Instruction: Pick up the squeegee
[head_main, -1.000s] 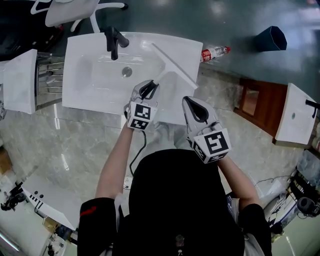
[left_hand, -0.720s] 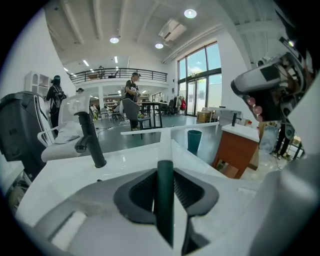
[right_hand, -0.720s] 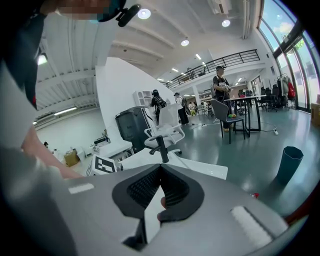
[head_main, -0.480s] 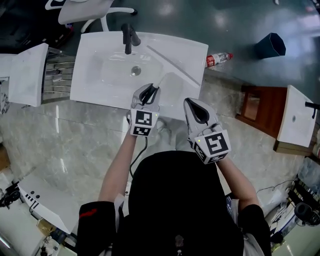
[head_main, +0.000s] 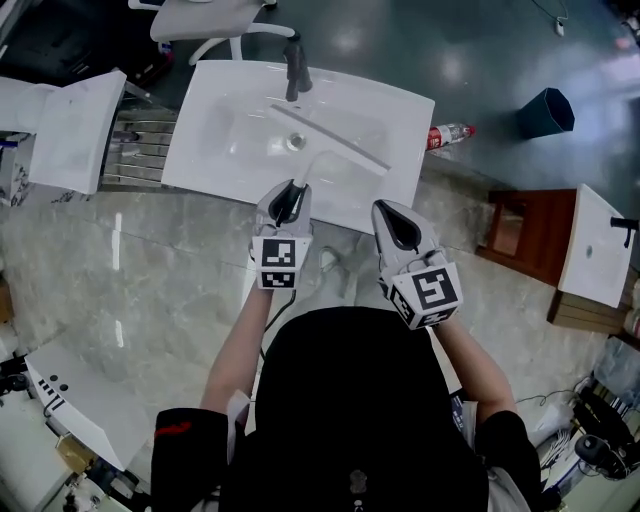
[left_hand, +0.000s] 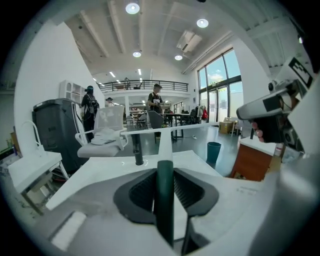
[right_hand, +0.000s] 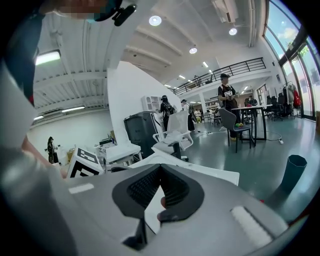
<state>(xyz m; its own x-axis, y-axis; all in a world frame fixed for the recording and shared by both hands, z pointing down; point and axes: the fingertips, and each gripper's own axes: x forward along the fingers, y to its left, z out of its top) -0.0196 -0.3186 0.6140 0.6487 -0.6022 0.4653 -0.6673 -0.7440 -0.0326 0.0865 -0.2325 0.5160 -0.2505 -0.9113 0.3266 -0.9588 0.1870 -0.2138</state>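
Observation:
The squeegee (head_main: 330, 142) has a long pale blade, a white neck and a dark green handle. My left gripper (head_main: 289, 197) is shut on that handle and holds the blade out over the white sink basin (head_main: 222, 112), near the drain. In the left gripper view the handle (left_hand: 164, 200) stands upright between the pads of the left gripper (left_hand: 164, 172), with the blade (left_hand: 170, 129) lying crosswise beyond it. My right gripper (head_main: 394, 216) hovers beside it at the basin's front right edge, jaws together and holding nothing. In its own view the right gripper (right_hand: 160, 170) has only the basin beyond its pads.
A black faucet (head_main: 293, 52) stands at the basin's back. A white chair (head_main: 205, 15) is behind it. A plastic bottle (head_main: 450, 133) and a dark bin (head_main: 545, 110) are on the floor to the right. A wooden cabinet (head_main: 510, 225) stands right, another basin (head_main: 75, 130) left.
The left gripper has risen with the squeegee. The blade has swung from the basin's right side to above the drain. The right gripper has drifted along beside it.

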